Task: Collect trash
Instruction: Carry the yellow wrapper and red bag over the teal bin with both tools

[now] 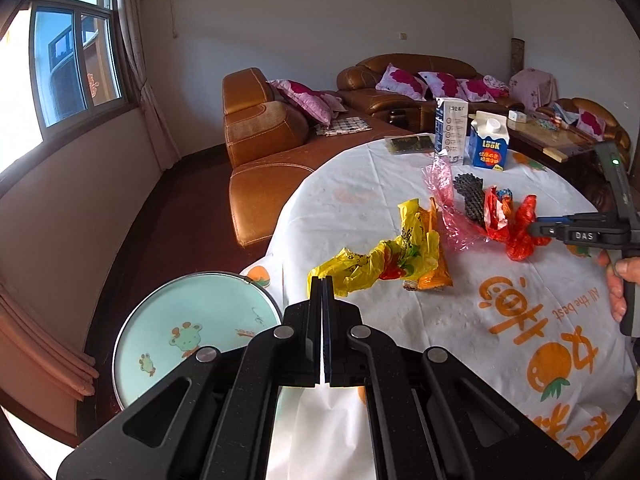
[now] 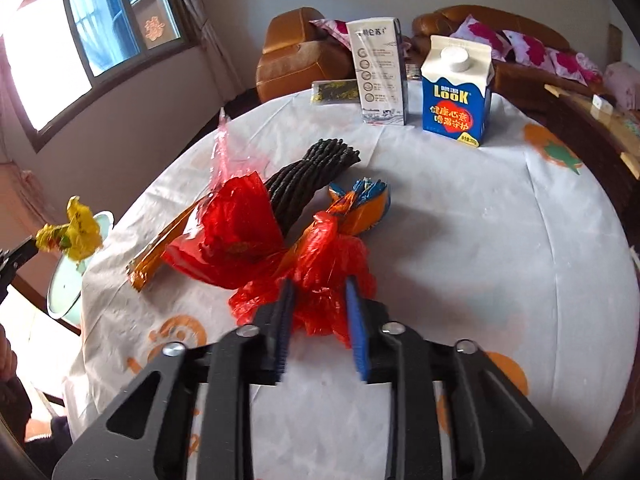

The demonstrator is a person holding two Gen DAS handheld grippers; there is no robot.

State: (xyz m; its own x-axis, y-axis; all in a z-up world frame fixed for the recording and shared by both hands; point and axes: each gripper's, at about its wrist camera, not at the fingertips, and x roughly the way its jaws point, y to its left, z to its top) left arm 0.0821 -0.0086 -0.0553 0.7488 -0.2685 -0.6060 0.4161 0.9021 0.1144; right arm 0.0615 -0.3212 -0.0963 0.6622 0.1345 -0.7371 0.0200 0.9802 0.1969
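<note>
**Trash pinched in both grippers at the round table**

Left gripper (image 1: 322, 280) first, at 6 o'clock of its own view: jaws clenched flat together, nipping one end of the yellow bag (image 1: 372, 268), which trails off toward 2 o'clock. Seen from the right wrist, hangs lifted clear of the table edge at 9 o'clock. Beside it at 8 o'clock, off the table, a round teal disc (image 1: 180, 328) with cartoon animals.

Right gripper (image 2: 319, 282), low centre of its view: blue pads pressing on either side of the crumpled red bag (image 2: 332, 256), grasping it where it lies on the white tablecloth (image 2: 500, 260). From the left wrist, at 3 o'clock, with a hand (image 1: 618, 280) on its handle.

Further out, at 11 o'clock of the red bag: clear red film (image 2: 232, 224), orange wrapper (image 2: 160, 252) and dark ribbed roll (image 2: 308, 176), touching one another. At 12 o'clock, an orange-and-blue wrapper (image 2: 368, 200).

At the far rim: white carton (image 2: 380, 72) and blue milk carton (image 2: 456, 100), both upright. Beyond, a brown sofa (image 1: 264, 148).
</note>
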